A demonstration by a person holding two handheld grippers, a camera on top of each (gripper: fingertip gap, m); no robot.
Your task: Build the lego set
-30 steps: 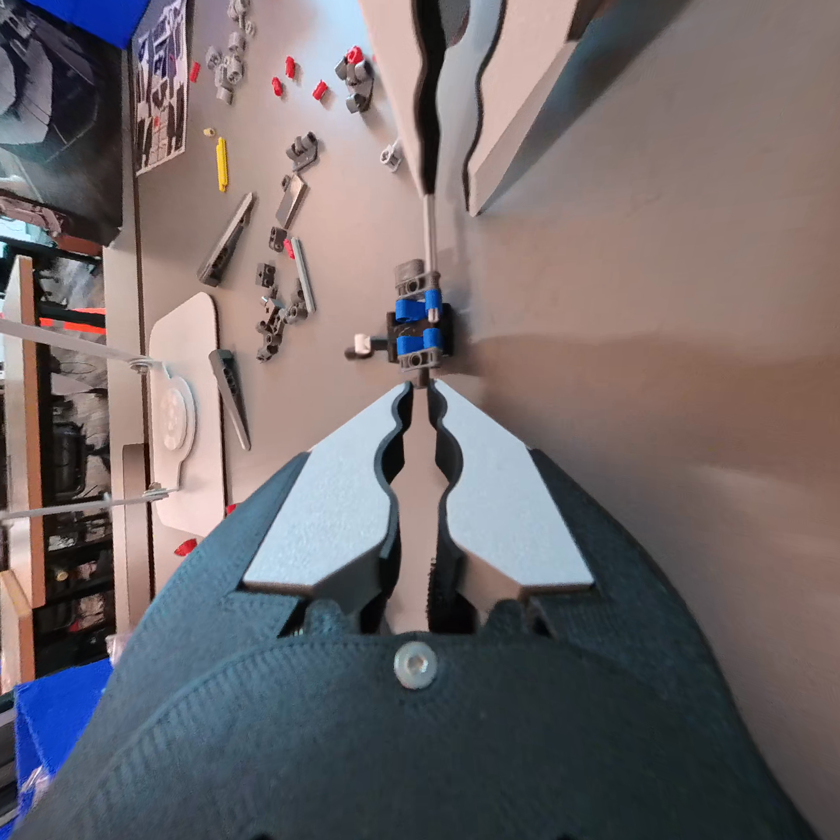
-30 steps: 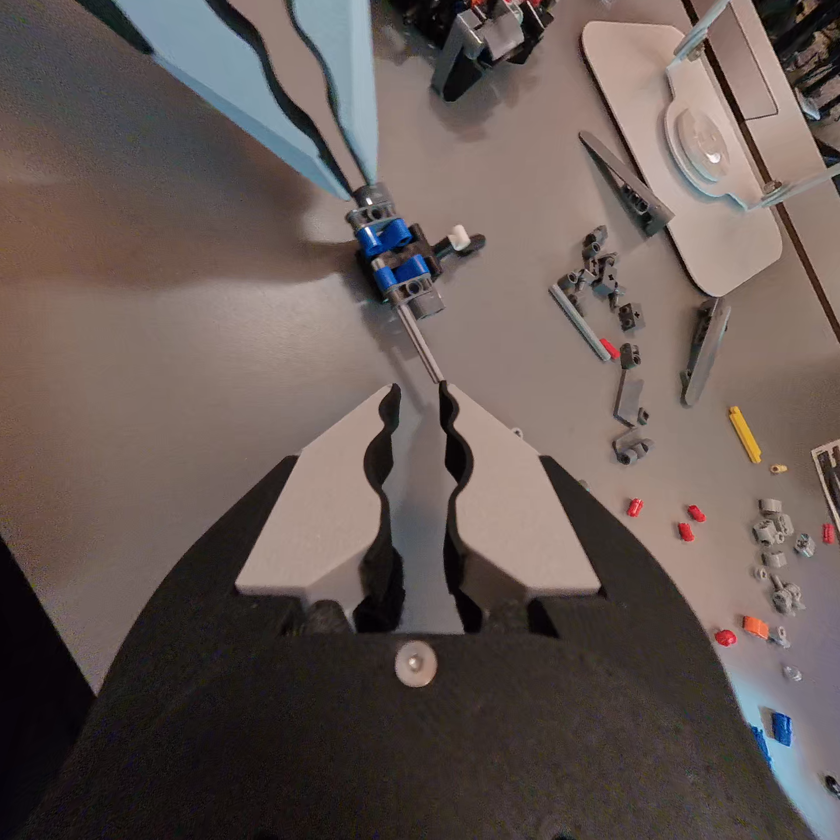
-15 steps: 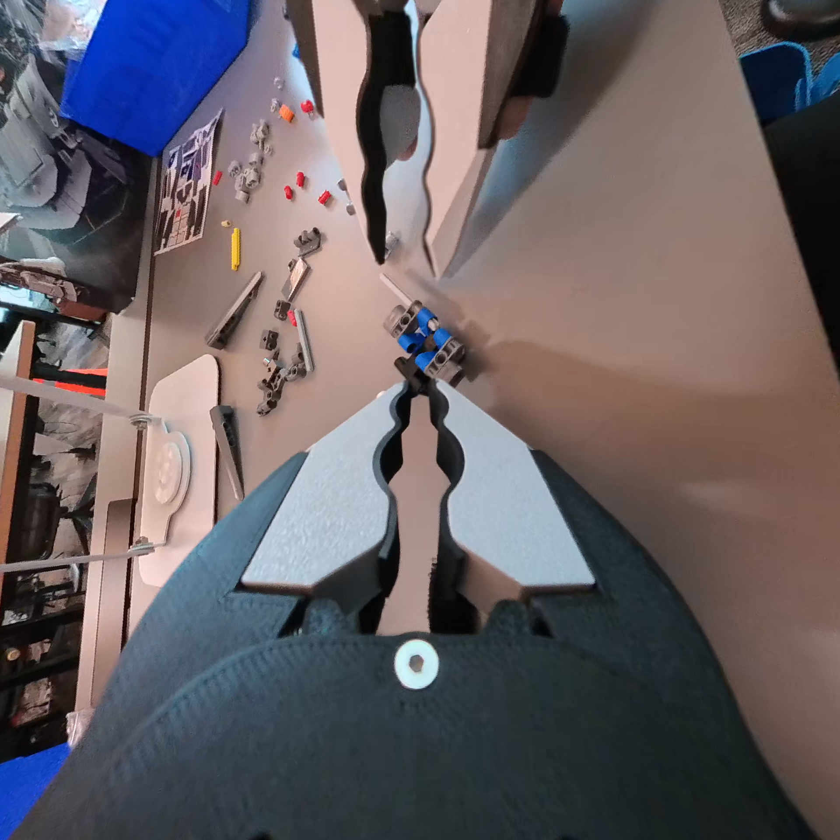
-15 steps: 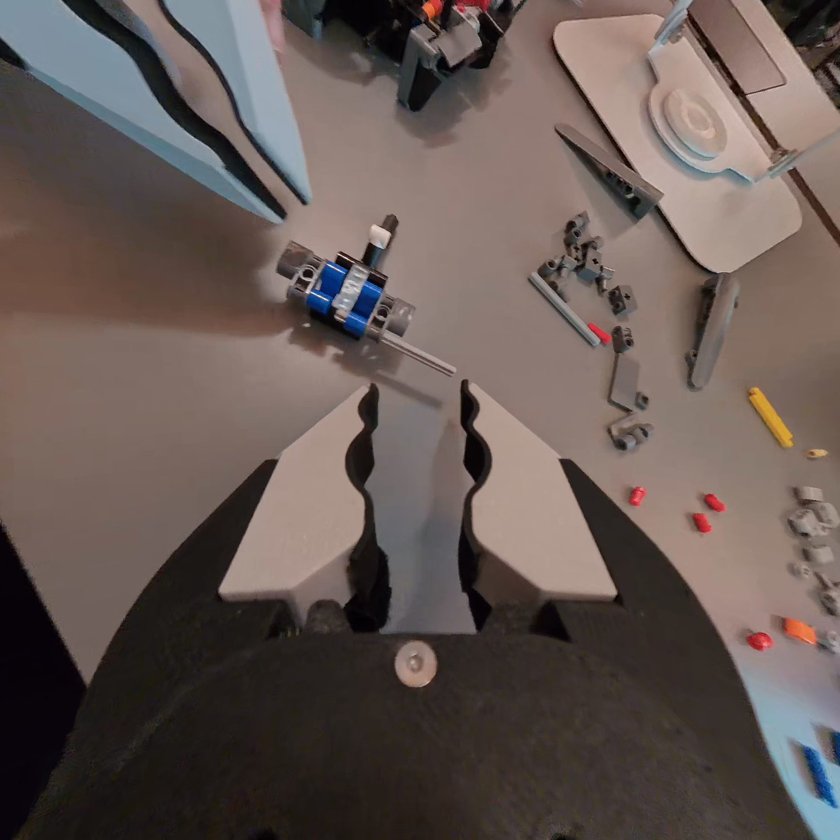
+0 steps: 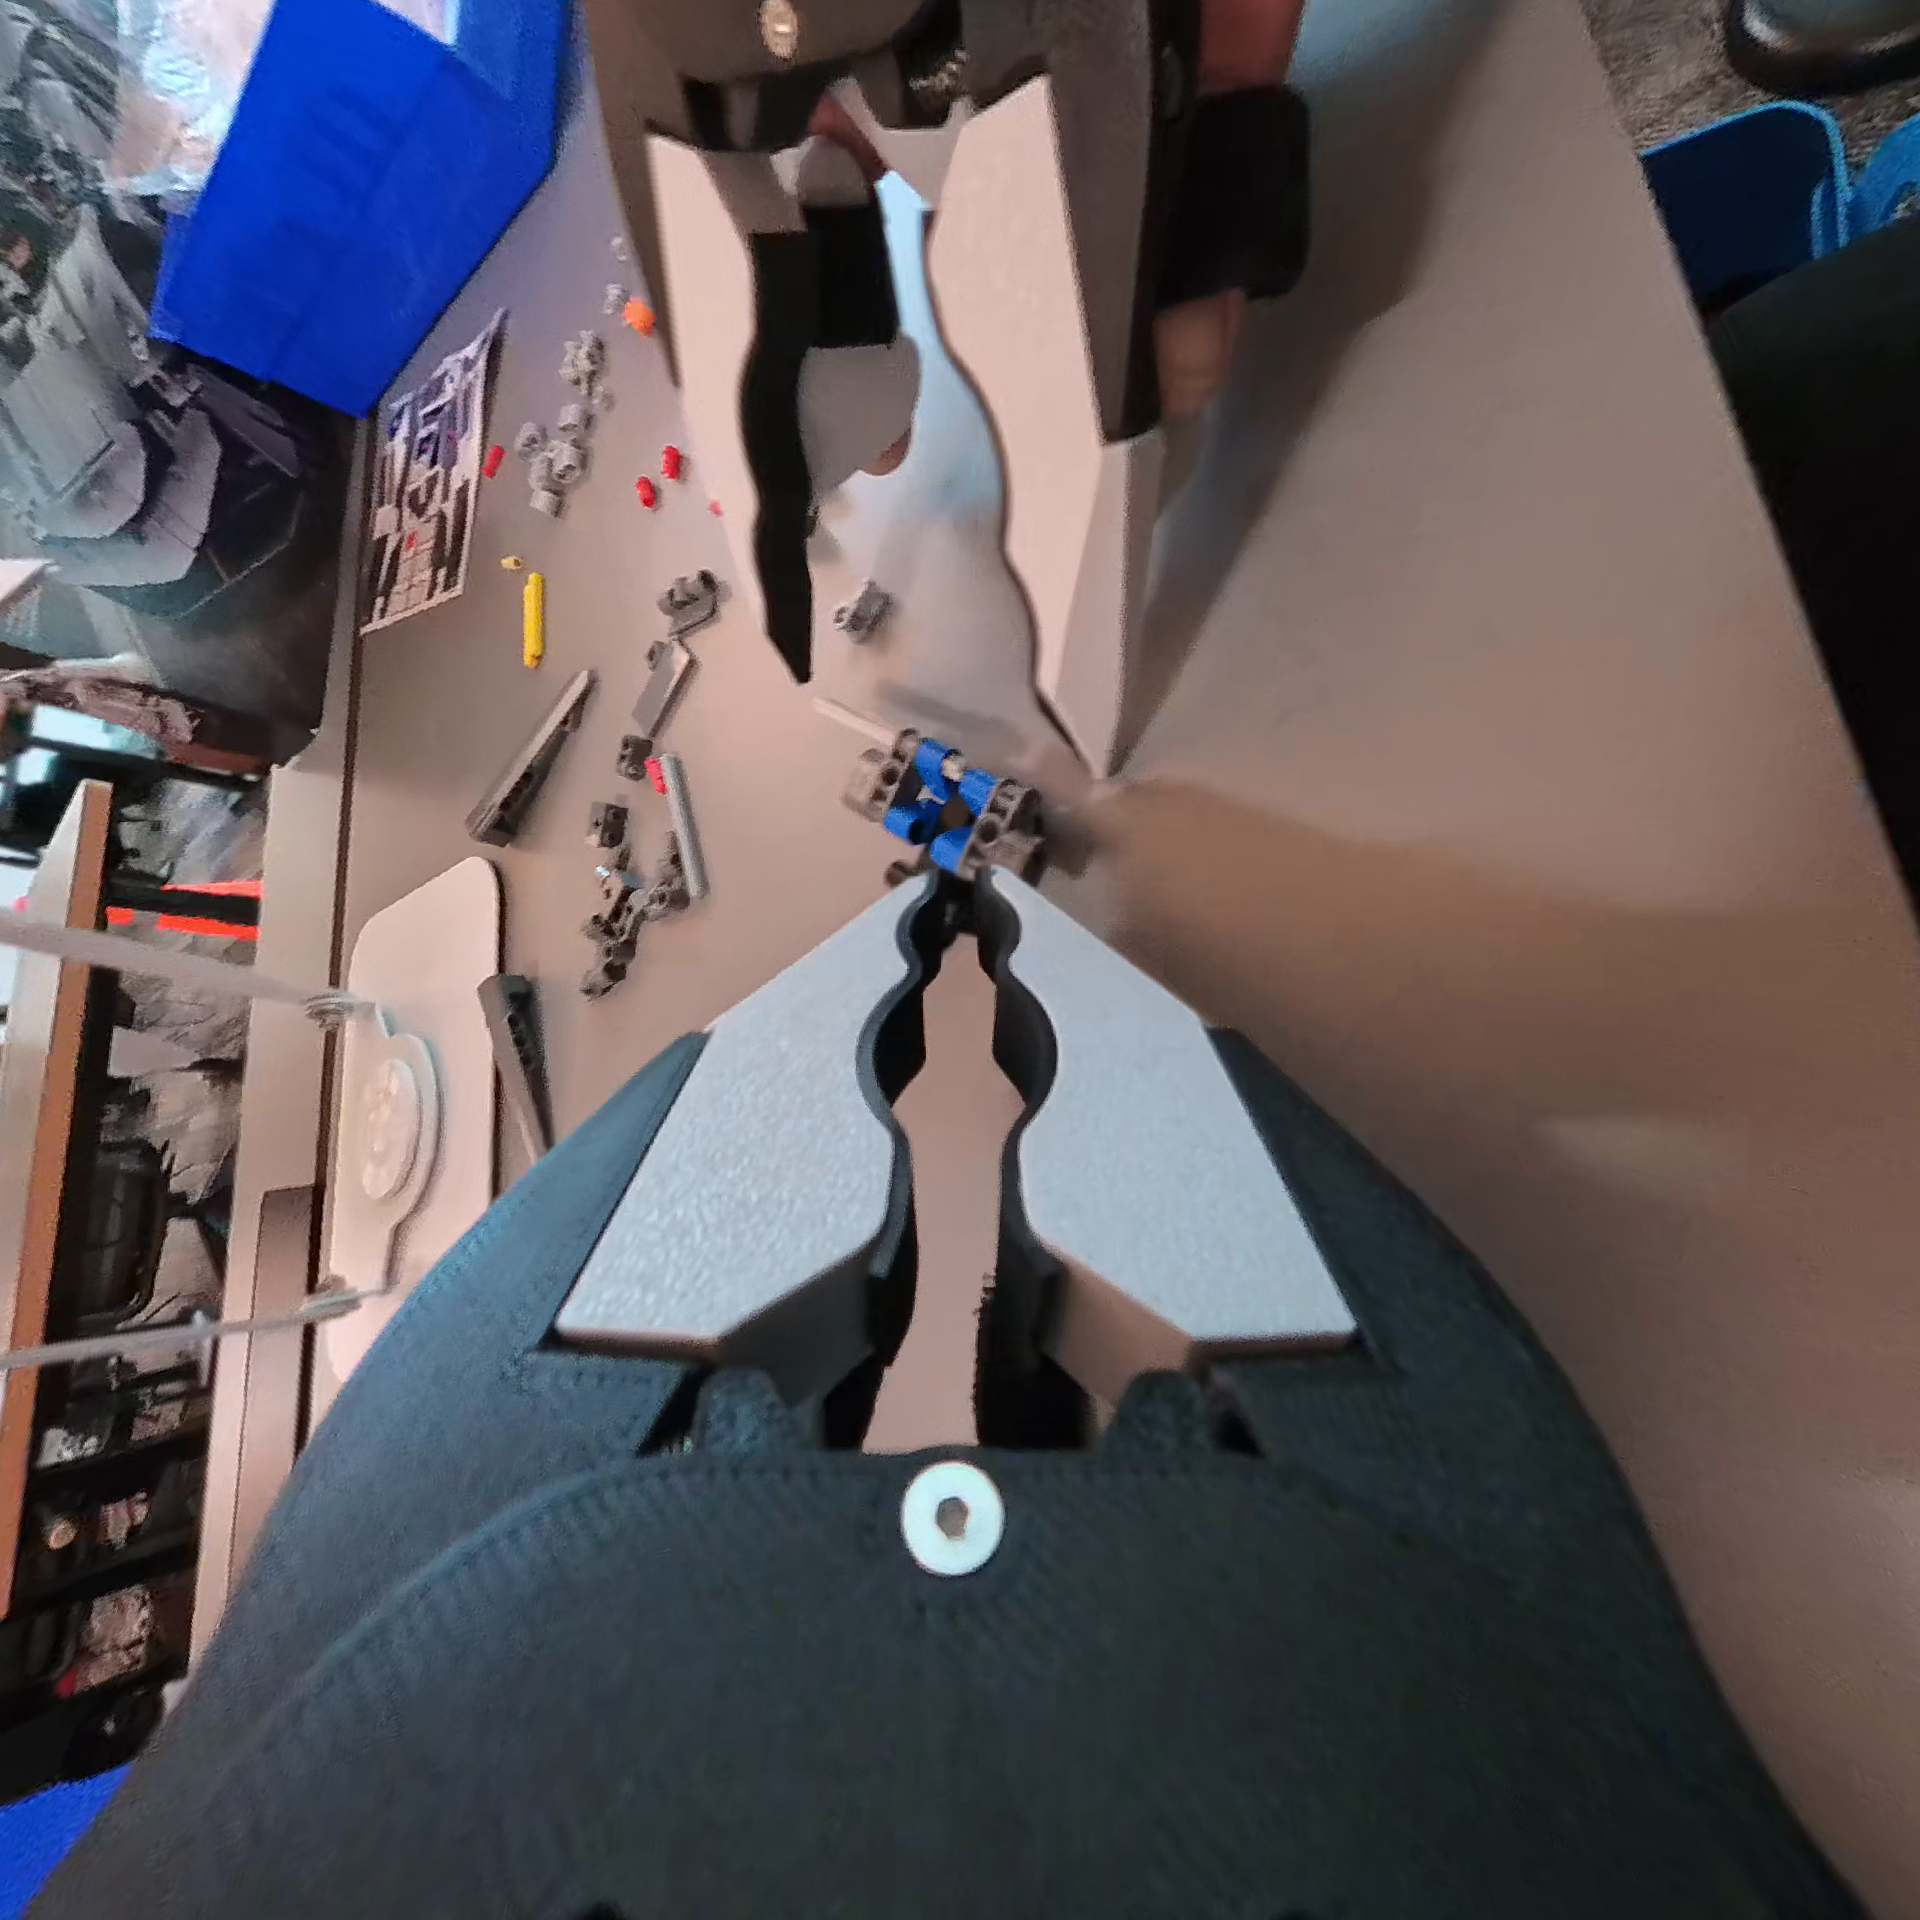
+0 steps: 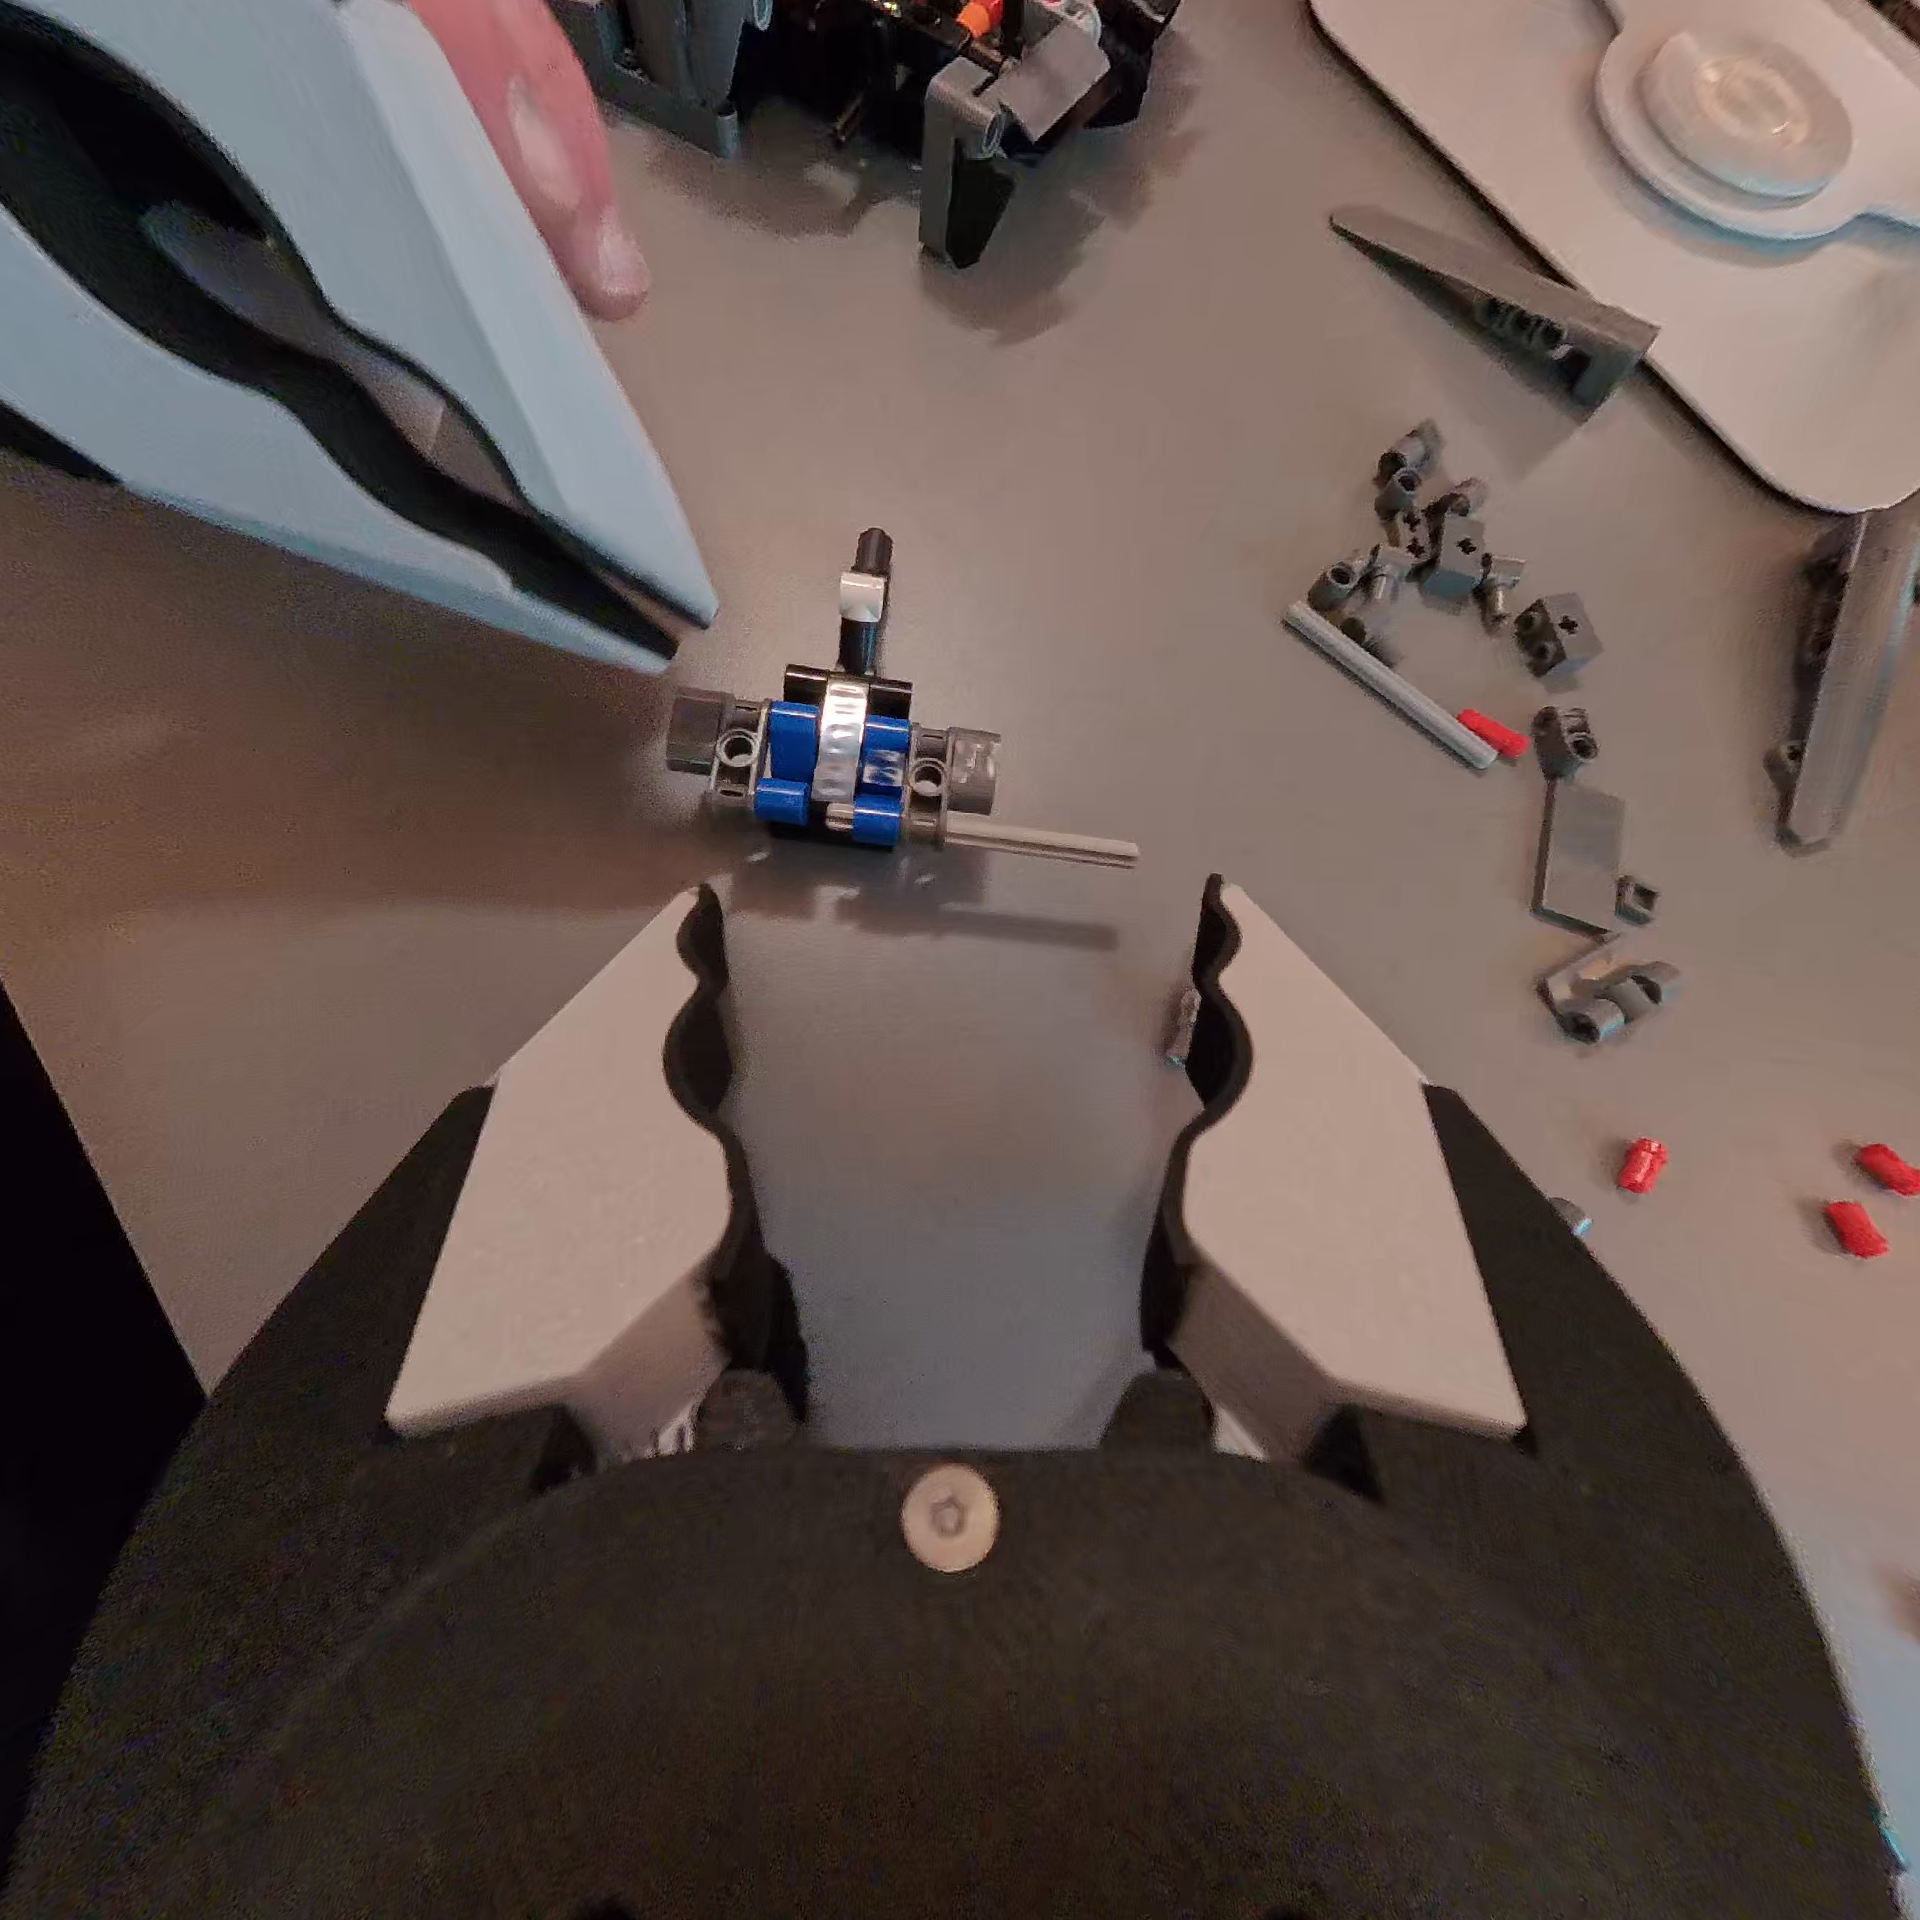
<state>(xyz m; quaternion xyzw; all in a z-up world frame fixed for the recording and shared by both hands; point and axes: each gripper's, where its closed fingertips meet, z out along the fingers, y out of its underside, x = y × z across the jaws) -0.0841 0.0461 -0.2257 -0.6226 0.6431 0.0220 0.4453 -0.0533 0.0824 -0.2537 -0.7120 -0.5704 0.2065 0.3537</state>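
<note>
Blue-grey lego assembly on table, just ahead of right gripper (jaws wide)

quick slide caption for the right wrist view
Open right gripper faces a small blue-and-grey lego assembly on the grey table, loose parts scattered right.

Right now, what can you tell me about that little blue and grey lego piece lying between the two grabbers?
The small lego assembly looks like hard plastic: two blue connectors around a pale band, with grey holed blocks at both ends. A black stub with a white collar sticks out one side, and a thin grey axle juts from one end. It lies flat on the grey table. The left hand-held gripper sits at one end; contact is unclear.
</note>
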